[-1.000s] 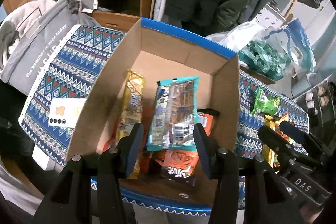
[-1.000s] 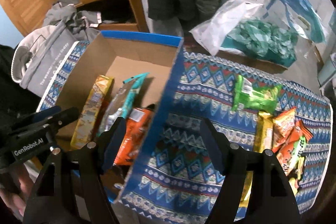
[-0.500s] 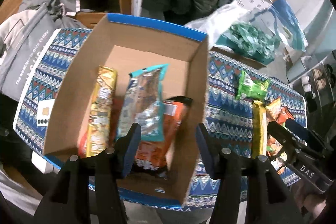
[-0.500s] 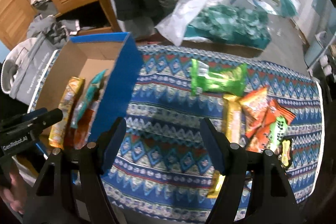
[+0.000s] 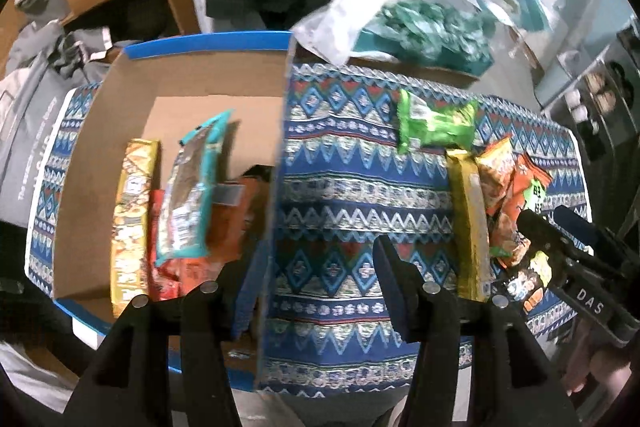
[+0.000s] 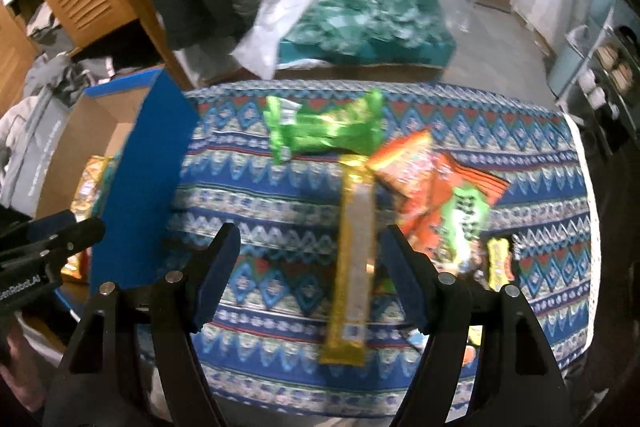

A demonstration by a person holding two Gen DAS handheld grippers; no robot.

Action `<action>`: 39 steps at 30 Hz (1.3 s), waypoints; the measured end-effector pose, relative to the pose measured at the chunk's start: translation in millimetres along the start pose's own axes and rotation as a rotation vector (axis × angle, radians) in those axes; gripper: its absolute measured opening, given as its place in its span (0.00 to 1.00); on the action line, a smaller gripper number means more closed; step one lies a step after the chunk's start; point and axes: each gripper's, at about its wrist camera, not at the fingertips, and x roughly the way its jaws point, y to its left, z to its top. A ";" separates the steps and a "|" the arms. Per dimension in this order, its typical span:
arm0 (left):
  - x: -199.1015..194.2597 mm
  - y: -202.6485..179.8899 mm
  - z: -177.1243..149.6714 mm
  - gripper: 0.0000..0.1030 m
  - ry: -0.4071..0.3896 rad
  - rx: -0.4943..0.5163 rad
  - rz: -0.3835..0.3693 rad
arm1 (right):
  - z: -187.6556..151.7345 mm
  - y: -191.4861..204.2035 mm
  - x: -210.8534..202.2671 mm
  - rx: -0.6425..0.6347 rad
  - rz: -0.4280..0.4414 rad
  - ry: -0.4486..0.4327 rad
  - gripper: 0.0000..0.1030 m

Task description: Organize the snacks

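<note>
Snack packets (image 5: 188,195), several, already lie in our blue-rimmed cardboard box (image 5: 208,41) at nine o'clock, while the green, yellow and orange foil packets (image 6: 400,187) wait on the patterned tabletop (image 6: 280,195) under both tools, left (image 5: 320,279) and right (image 6: 310,267), open and empty.

Open patterned desk (image 6: 280,195) in the middle of the frame, easy to pass there. Tall box wall (image 6: 140,195) blocks the left side; the snack pile (image 6: 440,195) clutters the right, long yellow bar (image 6: 354,259) lying between.

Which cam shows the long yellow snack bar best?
Right wrist: the long yellow snack bar lies whole on the patterned cloth, framed between the open fingers. Left wrist shows it off to the side, narrower, beside the orange packets.
</note>
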 end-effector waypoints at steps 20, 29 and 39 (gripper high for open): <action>58.0 -84.2 11.0 0.58 0.106 0.067 -0.016 | -10.4 -106.6 36.4 0.207 -0.095 0.052 0.71; 83.8 -100.9 22.7 0.62 0.150 0.047 -0.038 | -8.1 -110.2 75.7 0.205 -0.108 0.099 0.71; 105.9 -101.5 18.6 0.62 0.223 0.014 -0.051 | -15.0 -105.6 95.2 0.181 -0.147 0.112 0.51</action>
